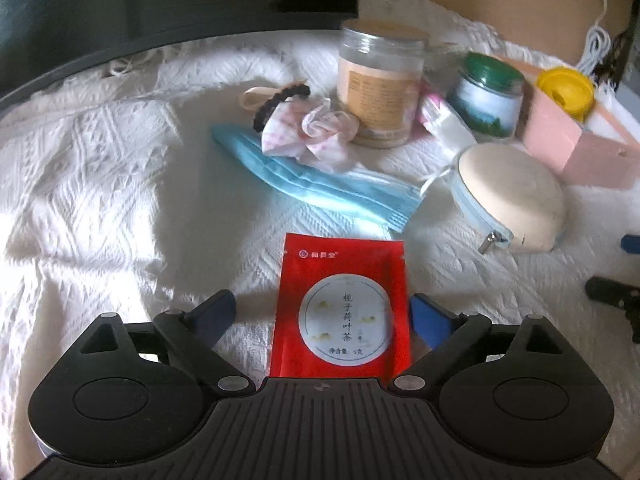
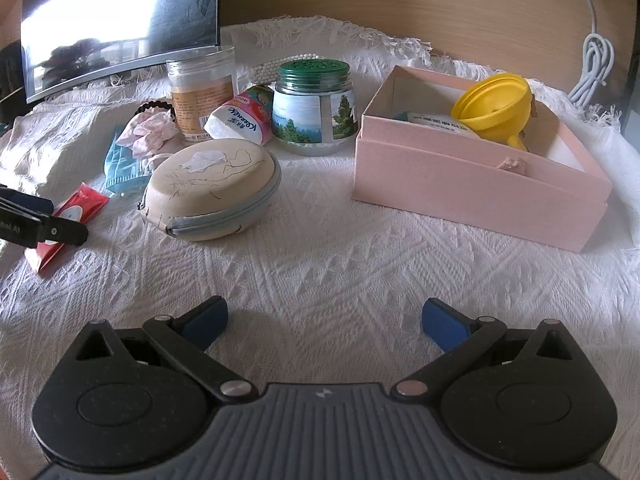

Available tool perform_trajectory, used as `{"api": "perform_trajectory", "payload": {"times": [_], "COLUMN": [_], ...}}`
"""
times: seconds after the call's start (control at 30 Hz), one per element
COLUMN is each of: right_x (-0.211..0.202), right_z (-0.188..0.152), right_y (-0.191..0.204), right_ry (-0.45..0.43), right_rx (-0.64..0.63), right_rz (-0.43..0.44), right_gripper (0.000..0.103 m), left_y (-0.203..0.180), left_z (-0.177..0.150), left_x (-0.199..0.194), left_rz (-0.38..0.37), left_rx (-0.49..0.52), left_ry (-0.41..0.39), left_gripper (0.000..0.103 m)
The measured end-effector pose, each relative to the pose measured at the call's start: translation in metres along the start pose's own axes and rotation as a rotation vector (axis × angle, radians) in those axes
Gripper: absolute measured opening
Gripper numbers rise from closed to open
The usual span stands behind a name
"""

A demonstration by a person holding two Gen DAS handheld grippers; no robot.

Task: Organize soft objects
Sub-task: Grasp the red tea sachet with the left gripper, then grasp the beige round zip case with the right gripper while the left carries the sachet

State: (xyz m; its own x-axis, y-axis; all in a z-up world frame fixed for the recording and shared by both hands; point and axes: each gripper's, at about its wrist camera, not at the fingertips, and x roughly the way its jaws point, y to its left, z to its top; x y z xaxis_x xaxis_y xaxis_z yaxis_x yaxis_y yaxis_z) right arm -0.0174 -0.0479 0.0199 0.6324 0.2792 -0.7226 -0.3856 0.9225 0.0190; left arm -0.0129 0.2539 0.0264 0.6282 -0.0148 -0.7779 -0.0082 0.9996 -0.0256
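I see a worktop covered by a white textured cloth (image 2: pixel 320 264) with a fringed far edge. A dark curved monitor (image 2: pixel 120 20) stands at the far left, and a wooden panel closes the back, with a coiled white cable (image 2: pixel 592 68) against it.

My left claw (image 1: pixel 322 314) sits low over the cloth, fingers spread wide and released. A red tea sachet (image 1: pixel 340 312) lies flat between its blue pads (image 1: pixel 426 318), touching neither. Ahead of this claw lies a blue face mask (image 1: pixel 312 184), with a pink patterned scrunchie (image 1: pixel 312 136) on top of it and a black hair tie (image 1: pixel 280 100) just behind. Ahead and to the right rests a round beige zip pouch (image 1: pixel 512 196).

My right claw (image 2: pixel 324 322) is also released, fingers wide apart over bare cloth, grasping nothing. Ahead and to its right stands a pink box (image 2: pixel 472 184) holding a yellow funnel (image 2: pixel 496 108). Ahead and left, behind the pouch, stand a clear jar (image 2: pixel 200 92), a tissue pack (image 2: pixel 240 118) and a green-lidded jar (image 2: pixel 314 108).
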Motion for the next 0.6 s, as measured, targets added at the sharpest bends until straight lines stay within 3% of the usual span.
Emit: {"api": "perform_trajectory", "payload": {"times": [0.27,0.43,0.47,0.53,0.6], "right_x": [0.001,0.001,0.001,0.001,-0.002], "right_z": [0.001,0.001,0.001,0.006,0.014], "right_y": [-0.001,0.0,0.001,0.003,0.007], "right_ry": [0.004,0.004,0.007,0.021,0.003], "right_rx": [-0.011,-0.011,-0.012,-0.028,-0.047], "right_rz": [0.014,0.013,0.012,0.009,0.031], "right_gripper": [0.103,0.103,0.103,0.103,0.103], "left_y": [0.008,0.004,0.002,-0.005,-0.007], "left_z": [-0.001,-0.007,-0.008,-0.011,-0.012], "left_x": [-0.004,-0.008,-0.009,-0.013,-0.018], "left_rz": [-0.03,-0.048,-0.044,0.005,0.004], "left_rx": [-0.083,-0.048,-0.035,0.019,0.035], "left_ry": [-0.039,-0.053,-0.055,-0.076,-0.087], "left_gripper": [0.098,0.097,0.095,0.068,0.06]}}
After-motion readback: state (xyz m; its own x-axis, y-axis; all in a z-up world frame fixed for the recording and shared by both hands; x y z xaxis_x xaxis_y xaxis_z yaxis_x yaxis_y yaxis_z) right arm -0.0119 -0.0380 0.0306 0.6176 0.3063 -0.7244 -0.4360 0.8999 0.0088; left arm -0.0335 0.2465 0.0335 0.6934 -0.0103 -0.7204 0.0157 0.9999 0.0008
